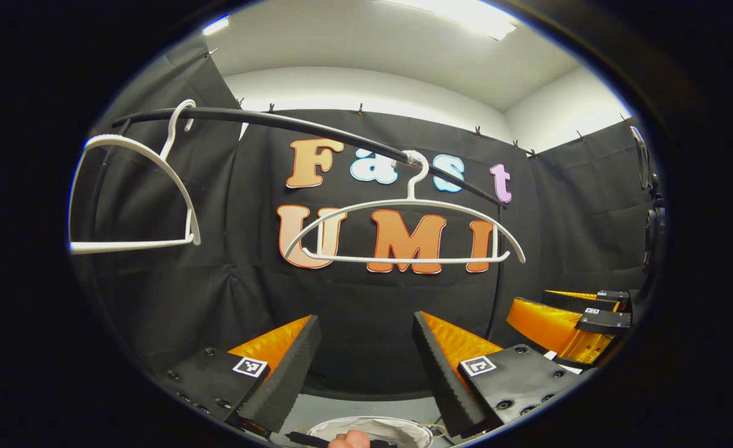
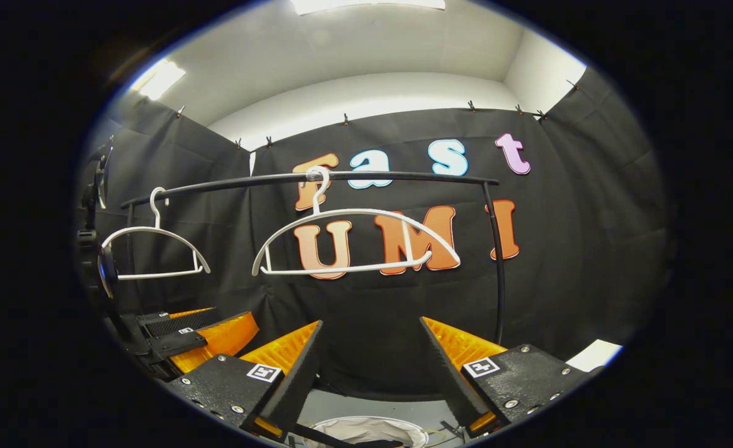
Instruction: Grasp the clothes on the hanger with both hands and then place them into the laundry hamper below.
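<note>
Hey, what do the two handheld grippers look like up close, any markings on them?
Each gripper, left and right, has two wedge-shaped fingers on black, bolt-studded mounts. Every mount carries a small square black-and-white marker.

rail (image 2: pixel 404 178): black, horizontal | carries: two bare white hangers (image 2: pixel 354 242) (image 2: pixel 155 252)

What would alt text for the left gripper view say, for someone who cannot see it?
Two bare white plastic hangers, one in the middle and one at the left, hang on a black curved rail. Below, the left gripper points at them with its fingers spread open, above the pale round laundry hamper. The right gripper shows at the right edge.
</note>
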The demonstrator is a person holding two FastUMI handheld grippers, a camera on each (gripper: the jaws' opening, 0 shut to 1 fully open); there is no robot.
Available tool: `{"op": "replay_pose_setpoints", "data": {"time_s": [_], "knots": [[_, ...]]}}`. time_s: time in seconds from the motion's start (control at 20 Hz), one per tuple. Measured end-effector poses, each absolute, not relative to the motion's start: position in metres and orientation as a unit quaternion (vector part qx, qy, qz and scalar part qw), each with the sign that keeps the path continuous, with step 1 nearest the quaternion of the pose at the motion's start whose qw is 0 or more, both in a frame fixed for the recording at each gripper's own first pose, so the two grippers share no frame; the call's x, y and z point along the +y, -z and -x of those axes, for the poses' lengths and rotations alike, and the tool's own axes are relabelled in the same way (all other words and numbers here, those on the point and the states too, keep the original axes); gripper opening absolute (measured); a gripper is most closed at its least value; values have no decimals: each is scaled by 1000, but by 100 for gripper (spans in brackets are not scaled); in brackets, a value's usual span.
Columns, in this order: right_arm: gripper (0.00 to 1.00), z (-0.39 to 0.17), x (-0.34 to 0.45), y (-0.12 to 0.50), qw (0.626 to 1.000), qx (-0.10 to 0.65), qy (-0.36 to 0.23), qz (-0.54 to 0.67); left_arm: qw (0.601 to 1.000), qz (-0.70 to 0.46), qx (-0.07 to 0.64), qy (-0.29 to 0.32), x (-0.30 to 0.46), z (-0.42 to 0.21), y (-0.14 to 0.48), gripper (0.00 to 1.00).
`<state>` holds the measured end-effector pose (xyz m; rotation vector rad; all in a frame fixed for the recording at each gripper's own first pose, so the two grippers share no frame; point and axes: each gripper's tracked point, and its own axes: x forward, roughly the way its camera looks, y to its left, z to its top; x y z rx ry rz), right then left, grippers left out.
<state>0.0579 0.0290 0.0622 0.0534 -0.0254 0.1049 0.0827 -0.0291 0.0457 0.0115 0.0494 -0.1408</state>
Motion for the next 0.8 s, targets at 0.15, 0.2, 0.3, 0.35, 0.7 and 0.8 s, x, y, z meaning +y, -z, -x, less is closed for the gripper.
{"op": "replay_pose_setpoints", "data": {"time_s": [0.15, 0.2, 0.3, 0.35, 0.7, 0.8], "knots": [[91, -59, 29, -58, 998, -10, -51, -20, 997, -6, 27, 73, -30, -81, -46, 100], [91, -59, 31, -56, 998, -8, -52, -20, 997, -6, 26, 73, -30, -81, -46, 100], [97, -60, 33, -54, 998, -4, -53, -23, 997, -7, 27, 74, -30, -81, -46, 94], [97, -61, 32, -53, 998, -4, -53, -23, 997, -7, 26, 75, -30, -80, -46, 94], [91, -60, 34, -53, 999, -5, -50, -21, 997, -12, 26, 74, -28, -80, -45, 94], [91, -62, 35, -51, 999, -5, -50, -19, 997, -13, 24, 74, -29, -81, -46, 97]]}}
